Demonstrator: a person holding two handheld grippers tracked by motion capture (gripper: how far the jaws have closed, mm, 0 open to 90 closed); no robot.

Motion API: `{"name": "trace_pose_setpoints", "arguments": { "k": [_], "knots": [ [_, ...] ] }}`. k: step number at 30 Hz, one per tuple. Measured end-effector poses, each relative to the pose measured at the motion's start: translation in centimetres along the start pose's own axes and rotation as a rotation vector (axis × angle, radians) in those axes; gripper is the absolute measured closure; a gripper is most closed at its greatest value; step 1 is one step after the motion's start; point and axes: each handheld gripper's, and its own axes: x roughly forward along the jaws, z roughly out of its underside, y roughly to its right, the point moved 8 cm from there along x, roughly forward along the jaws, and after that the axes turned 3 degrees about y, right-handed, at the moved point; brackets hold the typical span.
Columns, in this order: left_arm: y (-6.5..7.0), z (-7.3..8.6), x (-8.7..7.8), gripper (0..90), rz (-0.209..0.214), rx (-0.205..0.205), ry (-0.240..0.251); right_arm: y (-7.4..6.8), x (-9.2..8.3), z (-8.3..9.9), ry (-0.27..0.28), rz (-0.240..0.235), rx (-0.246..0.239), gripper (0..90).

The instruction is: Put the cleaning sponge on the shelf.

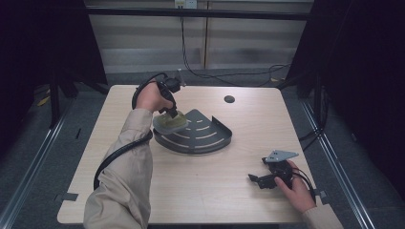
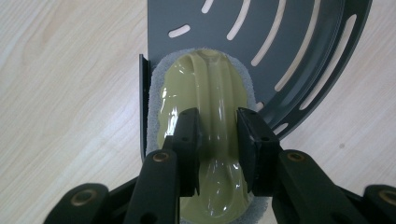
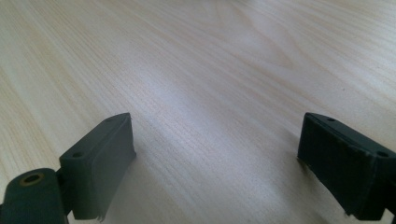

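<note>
An olive-green scrubber (image 2: 205, 84) with a raised handle and a grey sponge underside lies over the left corner of a dark grey quarter-round slotted rack (image 2: 280, 28). My left gripper (image 2: 217, 123) points down and is shut on the scrubber's handle ridge, one pad on each side. In the high view the left gripper (image 1: 171, 110) stands over the scrubber (image 1: 171, 125) at the rack's (image 1: 210, 136) left end. The right gripper (image 1: 258, 171) rests low at the table's front right, held by a hand. Its jaws (image 3: 215, 140) stand wide open over bare wood with nothing between them.
The light wooden table (image 1: 215, 191) has a round cable hole (image 1: 229, 99) at the back. Black cables trail from both grippers. Dark floor and metal rails lie beyond the table's left and right edges.
</note>
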Motion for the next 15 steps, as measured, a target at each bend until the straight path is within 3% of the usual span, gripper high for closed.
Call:
{"name": "trace_pose_setpoints", "arguments": {
  "k": [11,15],
  "knots": [
    [0.2,-1.4,0.9,69.7,-0.004,0.029,0.028,0.0,0.0,0.0,0.000,0.000,0.000,10.3],
    [0.1,-1.5,1.5,69.7,0.001,0.017,0.032,0.0,0.0,0.0,0.000,0.000,0.000,10.3]
  ]
}}
